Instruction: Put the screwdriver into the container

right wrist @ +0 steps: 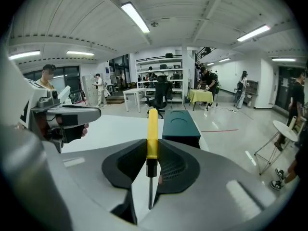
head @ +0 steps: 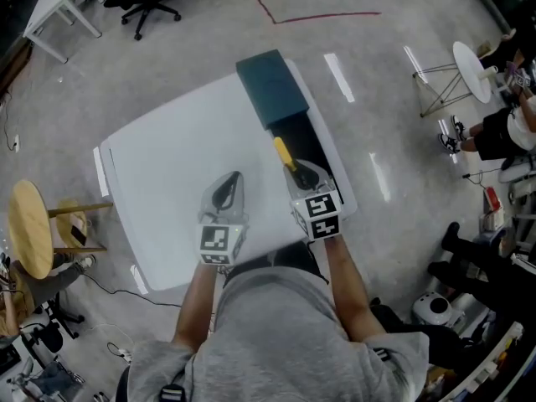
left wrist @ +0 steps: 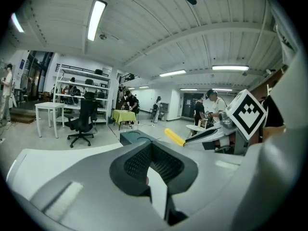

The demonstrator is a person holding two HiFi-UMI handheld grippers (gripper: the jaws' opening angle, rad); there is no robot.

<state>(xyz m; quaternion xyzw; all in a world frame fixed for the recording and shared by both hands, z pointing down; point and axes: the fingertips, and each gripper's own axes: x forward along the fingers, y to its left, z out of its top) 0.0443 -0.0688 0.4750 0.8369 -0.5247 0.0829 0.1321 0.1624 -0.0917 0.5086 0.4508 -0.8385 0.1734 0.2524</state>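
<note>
Fingers on my right gripper grasp the screwdriver near the container (left gripper clenched, empty).

This looks like a large open robotics lab or workshop hall: a bare polished concrete floor marked with a red tape line, a ribbed white ceiling with long strip lights, and loose cables trailing beside a wooden stool. Around the white worktable stand plain white desks, a black office chair, open metal shelving and a table under a yellow cloth, with several people busy at stations farther back
</note>
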